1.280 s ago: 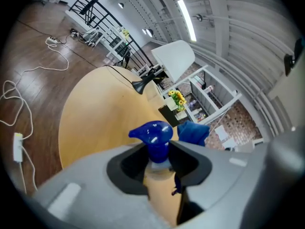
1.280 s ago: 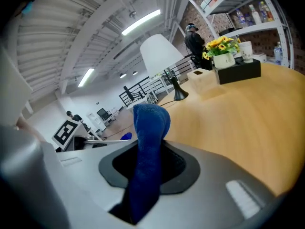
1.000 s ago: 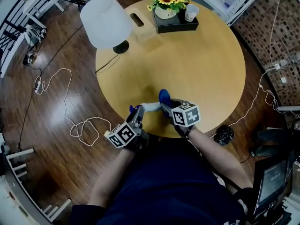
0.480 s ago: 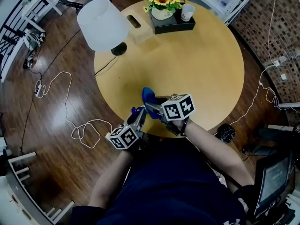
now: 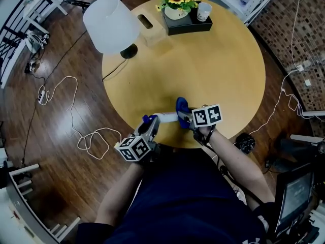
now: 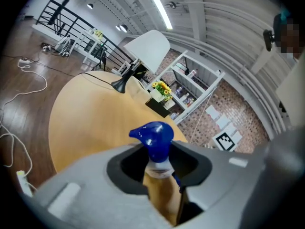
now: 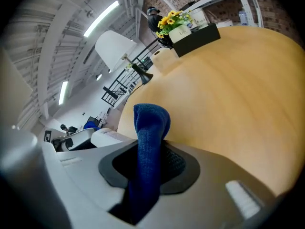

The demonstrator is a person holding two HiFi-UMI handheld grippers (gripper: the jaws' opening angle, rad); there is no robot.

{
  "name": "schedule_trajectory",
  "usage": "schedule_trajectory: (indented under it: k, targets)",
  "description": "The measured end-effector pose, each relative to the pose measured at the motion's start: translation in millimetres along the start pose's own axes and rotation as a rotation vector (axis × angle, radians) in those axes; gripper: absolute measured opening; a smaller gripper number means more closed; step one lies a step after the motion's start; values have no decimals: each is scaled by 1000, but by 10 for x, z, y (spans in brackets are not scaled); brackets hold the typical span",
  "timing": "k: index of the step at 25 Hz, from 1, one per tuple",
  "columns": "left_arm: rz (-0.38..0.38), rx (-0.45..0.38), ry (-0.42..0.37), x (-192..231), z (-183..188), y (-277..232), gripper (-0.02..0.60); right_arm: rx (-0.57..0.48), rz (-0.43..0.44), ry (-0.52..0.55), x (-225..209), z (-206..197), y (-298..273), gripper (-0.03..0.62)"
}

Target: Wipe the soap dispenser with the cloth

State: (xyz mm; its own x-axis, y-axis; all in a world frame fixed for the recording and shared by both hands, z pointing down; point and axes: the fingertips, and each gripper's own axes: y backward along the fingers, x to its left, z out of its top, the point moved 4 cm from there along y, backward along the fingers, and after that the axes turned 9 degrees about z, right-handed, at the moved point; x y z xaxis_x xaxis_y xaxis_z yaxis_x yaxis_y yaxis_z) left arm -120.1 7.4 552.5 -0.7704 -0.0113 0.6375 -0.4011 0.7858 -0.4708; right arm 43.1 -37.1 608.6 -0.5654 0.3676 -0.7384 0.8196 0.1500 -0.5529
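Note:
The soap dispenser, a white bottle (image 5: pixel 165 117) with a blue pump head (image 6: pixel 153 136), is held near the front edge of the round wooden table (image 5: pixel 218 70). It lies nearly level, with its body pointing right. My left gripper (image 5: pixel 149 126) is shut on its neck just below the pump (image 5: pixel 148 119); in the left gripper view the left gripper (image 6: pixel 157 168) clamps it on both sides. My right gripper (image 5: pixel 187 117) is shut on a folded blue cloth (image 7: pixel 150 140). The cloth (image 5: pixel 181 107) sits against the right end of the bottle (image 7: pixel 110 137).
A lamp with a white shade (image 5: pixel 110 24) stands at the table's far left. Beside it is a wooden box (image 5: pixel 152 28), then a black tray (image 5: pixel 190 24) with sunflowers and a cup (image 5: pixel 204 12). White cables (image 5: pixel 61 100) lie on the wood floor to the left.
The right gripper carried the cloth left over the pump end, then back right along the bottle. The left gripper stayed put, rolling slightly with the dispenser.

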Motion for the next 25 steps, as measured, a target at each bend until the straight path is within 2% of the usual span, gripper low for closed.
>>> schedule_trajectory:
  k: [7,9,11,13,17,20,22,25]
  targets:
    - [-10,26,-68,-85,-36,-6,133,42,-61,-48,-323,-309,40,101]
    - [-17,38,-94,-110,-55,-9,133,19,-66,-63,-341,-365,61,101]
    - [-20,55,-157,-182,-44,-15,133,-25,-74,-75,-341,-363,134,101]
    - [-34,84,-306,-351,-11,-40,132,-62,-95,-70,-347,-340,257,101]
    - [-164,196,-836,-628,-185,-165,132,-129,-135,-70,-388,-293,513,101]
    - [-269,303,-1174,-805,-347,-202,132,-167,-148,-92,-424,-304,651,101]
    - [-312,368,-1339,-884,-412,-213,134,-178,-152,-103,-445,-338,708,101]
    - [-315,426,-1472,-930,-421,-254,146,-179,-151,-116,-461,-404,726,101]
